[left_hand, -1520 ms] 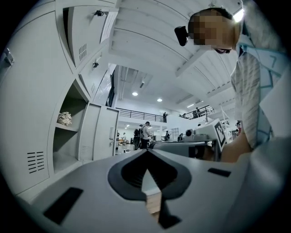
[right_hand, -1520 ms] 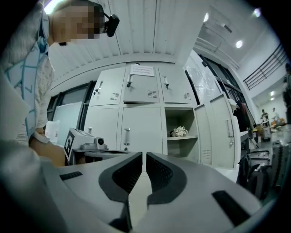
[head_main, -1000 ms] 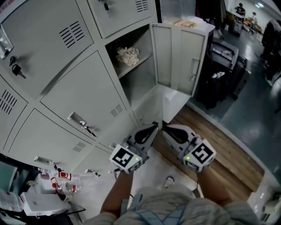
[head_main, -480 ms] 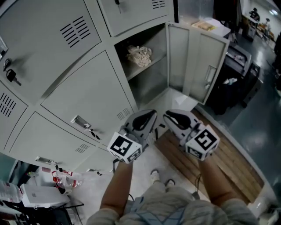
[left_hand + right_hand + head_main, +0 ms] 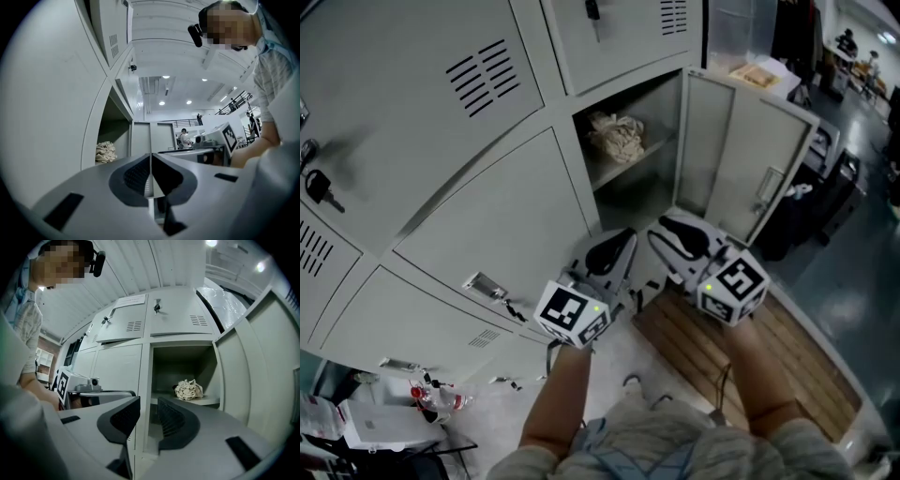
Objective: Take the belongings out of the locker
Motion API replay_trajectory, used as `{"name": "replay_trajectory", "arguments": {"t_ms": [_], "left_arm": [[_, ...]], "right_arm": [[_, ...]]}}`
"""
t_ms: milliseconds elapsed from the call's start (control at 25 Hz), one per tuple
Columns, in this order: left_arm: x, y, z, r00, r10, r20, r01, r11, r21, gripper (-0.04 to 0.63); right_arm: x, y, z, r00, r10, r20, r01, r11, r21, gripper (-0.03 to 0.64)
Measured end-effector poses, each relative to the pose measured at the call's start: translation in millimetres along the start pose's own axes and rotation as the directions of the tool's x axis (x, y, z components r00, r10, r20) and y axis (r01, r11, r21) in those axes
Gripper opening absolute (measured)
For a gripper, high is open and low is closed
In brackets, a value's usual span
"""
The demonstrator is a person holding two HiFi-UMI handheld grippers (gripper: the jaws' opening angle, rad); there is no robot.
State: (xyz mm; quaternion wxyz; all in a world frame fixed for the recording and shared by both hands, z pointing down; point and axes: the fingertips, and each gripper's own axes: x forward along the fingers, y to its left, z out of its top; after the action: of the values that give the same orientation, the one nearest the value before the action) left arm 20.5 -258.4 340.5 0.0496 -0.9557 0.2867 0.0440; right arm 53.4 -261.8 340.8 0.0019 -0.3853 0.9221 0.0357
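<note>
One cloth bundle [image 5: 616, 137] lies on the locker shelf [image 5: 643, 157] — door [image 5: 741, 169] open.

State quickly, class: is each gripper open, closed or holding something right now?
Left gripper: closed, holding nothing.
Right gripper: open, jaws have just been opening, nothing between them.

Grey lockers [image 5: 487, 216] before me, wooden slat floor [image 5: 816, 366] to my right, glossy grey hall floor [image 5: 853, 277] beyond, round ceiling lights [image 5: 161, 102] overhead.
</note>
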Motion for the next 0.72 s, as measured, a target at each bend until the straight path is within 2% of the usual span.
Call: {"name": "replay_trajectory", "arguments": {"t_ms": [280,600,720], "left_arm": [[-3,13,-5,1.000,-0.016,0.018,0.016,1.000,-0.025,0.003],[11,30,-4,0.999,0.036,0.002,-0.036,0.999,-0.033,0.003],[17,34,-4,0.997,0.074,-0.003,-0.074,0.996,-0.046,0.003]], "right_arm": [[28,-19,6,0.999,-0.031,0.009,0.031,0.999,-0.020,0.103],[59,-69,5,0.993,-0.118,-0.001,0.117,0.991,-0.060,0.103],[73,-87,-2,0.993,-0.114,-0.031,0.112,0.992,-0.064,0.103]]}}
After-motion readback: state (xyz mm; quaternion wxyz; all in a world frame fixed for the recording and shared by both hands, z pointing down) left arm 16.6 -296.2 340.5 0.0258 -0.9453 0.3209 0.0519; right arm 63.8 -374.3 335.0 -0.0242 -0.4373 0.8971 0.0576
